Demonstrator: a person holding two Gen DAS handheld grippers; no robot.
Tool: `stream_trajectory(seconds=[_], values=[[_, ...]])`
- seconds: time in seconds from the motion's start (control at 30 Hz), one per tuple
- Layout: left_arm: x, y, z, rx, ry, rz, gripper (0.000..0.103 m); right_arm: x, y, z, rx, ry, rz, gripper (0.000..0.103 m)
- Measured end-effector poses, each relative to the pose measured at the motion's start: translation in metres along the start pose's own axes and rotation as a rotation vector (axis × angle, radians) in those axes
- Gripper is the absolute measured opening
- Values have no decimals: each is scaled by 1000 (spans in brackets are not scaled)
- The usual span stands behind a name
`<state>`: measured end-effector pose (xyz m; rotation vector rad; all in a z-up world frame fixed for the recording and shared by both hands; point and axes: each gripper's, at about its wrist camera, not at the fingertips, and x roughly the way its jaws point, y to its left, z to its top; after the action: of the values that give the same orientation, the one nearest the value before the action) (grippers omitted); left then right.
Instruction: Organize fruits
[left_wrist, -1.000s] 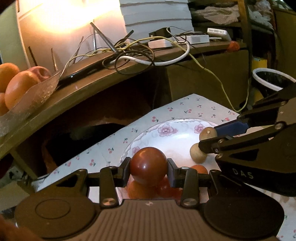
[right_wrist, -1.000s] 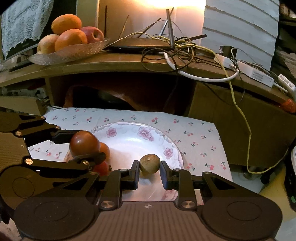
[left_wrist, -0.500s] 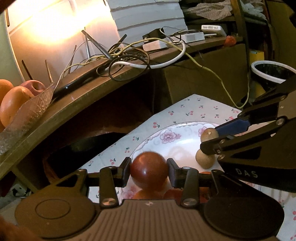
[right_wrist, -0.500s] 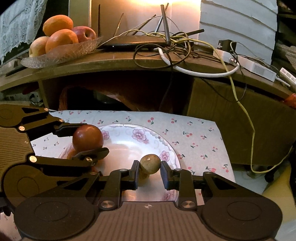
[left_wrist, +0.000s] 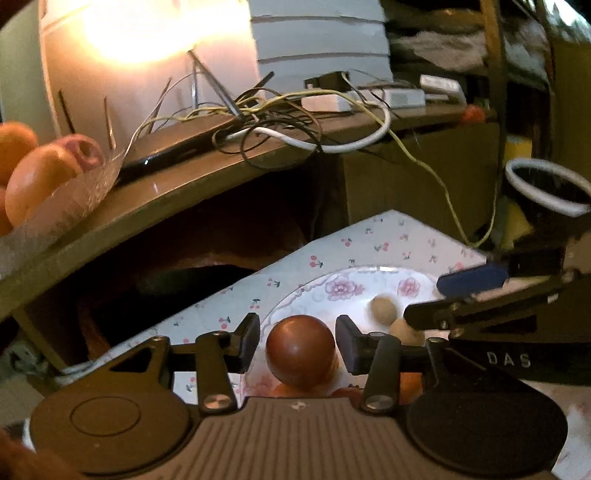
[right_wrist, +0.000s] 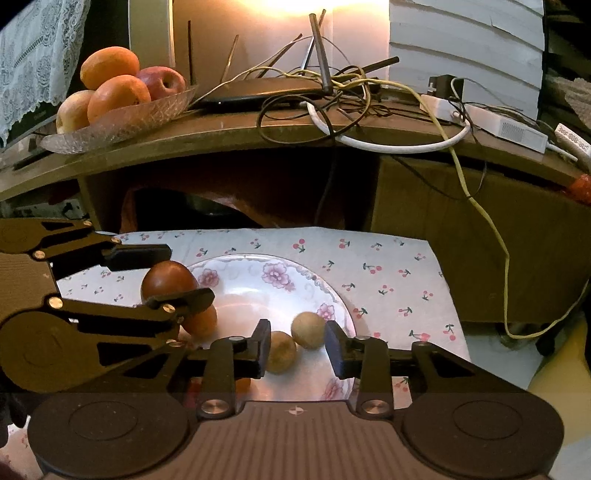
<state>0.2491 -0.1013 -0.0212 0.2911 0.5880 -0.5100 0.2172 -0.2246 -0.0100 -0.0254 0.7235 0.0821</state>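
Here both grippers are hanging low over the flowered plate (right_wrist: 236, 273) on the cherry-print surface (right_wrist: 388, 266), and each is letting go of a fruit. The left gripper (left_wrist: 298, 341) is opening its jaws: the dark red fruit (left_wrist: 300, 349) is sitting between them at the lower middle of the left wrist frame, with a clear gap on either side, so the pads are no longer pressing it. It seems to be resting on the orange fruits (right_wrist: 201, 321) piled at the plate's near-left edge, though the contact underneath is hidden.

The right gripper (right_wrist: 297, 347) is opening its jaws too. Two small tan fruits (right_wrist: 308, 329) are lying on the plate at the lower middle of the right wrist frame. The nearer one is sitting just inside the left jaw, almost touching it; the farther one is lying slightly ahead, toward the right jaw, and neither is being squeezed.

What matters for the coming move is that all three fruits are lying directly between or ahead of the jaws. They are round, so no axis favours one direction. Pulling straight back and up looks safest, since a sideways sweep could knock the red one off its perch.
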Motion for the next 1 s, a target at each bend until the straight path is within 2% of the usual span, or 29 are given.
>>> stream_trajectory(seconds=[0.07,0.13,0.3,0.43,0.5,0.77,1.0], values=[[-2,8,2,-62,-3,-27,51,-1,-2,1,14,-2,7,37],[-4,10,4,-81,-11,-34,51,-2,-3,1,32,1,25,38],[-10,7,4,-60,-6,-26,56,-4,0,-1,13,-4,20,39],[-29,5,1,-40,5,3,58,-8,-4,0,27,5,-12,39],[-41,2,-4,-35,15,18,63,-13,-6,-1,35,5,-21,39],[-96,-19,-28,-51,31,23,68,-57,1,-13,50,-15,-29,41],[-129,-41,-43,-83,46,22,68,-97,6,-42,78,-1,-29,43]])
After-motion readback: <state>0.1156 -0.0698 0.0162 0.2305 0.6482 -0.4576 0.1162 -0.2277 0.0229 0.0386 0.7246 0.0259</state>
